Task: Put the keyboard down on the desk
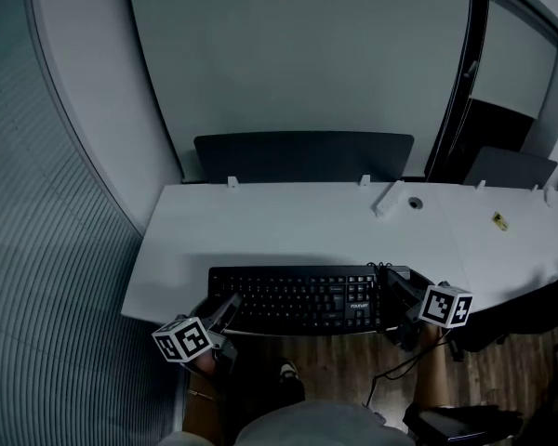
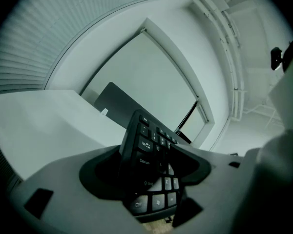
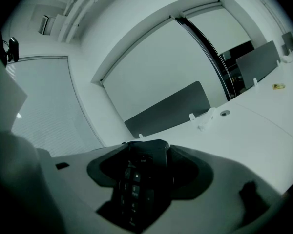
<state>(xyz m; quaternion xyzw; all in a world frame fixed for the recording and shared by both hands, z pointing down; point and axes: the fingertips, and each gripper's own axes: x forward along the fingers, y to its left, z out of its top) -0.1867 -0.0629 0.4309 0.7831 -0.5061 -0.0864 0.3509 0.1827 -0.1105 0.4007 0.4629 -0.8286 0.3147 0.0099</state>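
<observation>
A black keyboard point(image 1: 293, 297) sits at the 6 o'clock edge of a white tabletop point(image 1: 288, 226), gripped at both ends by a person with a handheld gripper in each hand. Seen from the head view, the left gripper point(image 1: 225, 312) takes the keyboard's 9 o'clock end and the right gripper point(image 1: 395, 291) takes its 3 o'clock end. Each gripper's marker cube sits just outside the keyboard, toward 7 o'clock and 4 o'clock. The keyboard lies square to the tabletop with its near long side at or just past the tabletop's front edge, above a wooden floor point(image 1: 339, 360). The frames do not show whether it is resting on the tabletop or held just above it. In the left gripper view the jaws stand wide, with the keyboard's end, tilted across the gap, caught between them and its keys facing the camera. In the right gripper view the keyboard's other end fills the space between the jaws, which close against it. Toward 12 o'clock a dark divider panel point(image 1: 302, 156) stands along the tabletop's far edge. Toward 2 o'clock from the keyboard, well apart from it, a small white block point(image 1: 388, 199) lies just beside a round cable hole point(image 1: 415, 203). Farther toward 3 o'clock a small yellow tag point(image 1: 499, 220) lies on the adjoining surface. A shoe point(image 1: 286, 372) shows on the floor at 6 o'clock, below the keyboard.
</observation>
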